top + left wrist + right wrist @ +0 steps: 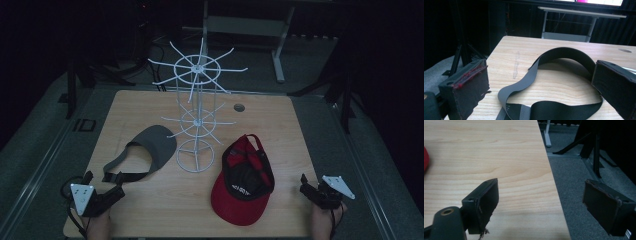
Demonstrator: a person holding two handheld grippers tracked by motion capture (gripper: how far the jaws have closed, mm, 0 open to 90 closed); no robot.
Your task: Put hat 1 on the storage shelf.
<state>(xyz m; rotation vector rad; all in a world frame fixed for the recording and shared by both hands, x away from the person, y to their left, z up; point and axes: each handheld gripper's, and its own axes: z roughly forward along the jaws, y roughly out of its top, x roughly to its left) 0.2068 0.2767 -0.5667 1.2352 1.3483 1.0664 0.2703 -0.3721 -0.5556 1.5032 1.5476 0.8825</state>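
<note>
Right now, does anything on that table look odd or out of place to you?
Yes: the white wire hat rack stands bare, while the red baseball cap lies upside down and the grey visor sprawls with its strap loose on the wooden table. The left tool has red residue on one jaw pad.

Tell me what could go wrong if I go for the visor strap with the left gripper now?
1. The left gripper is open, facing the grey visor's limp strap; it could slide or fold instead of being caught.
2. The wire rack stands beside the visor; lifting it could snag a hook.
3. The right gripper hangs past the table edge.
</note>
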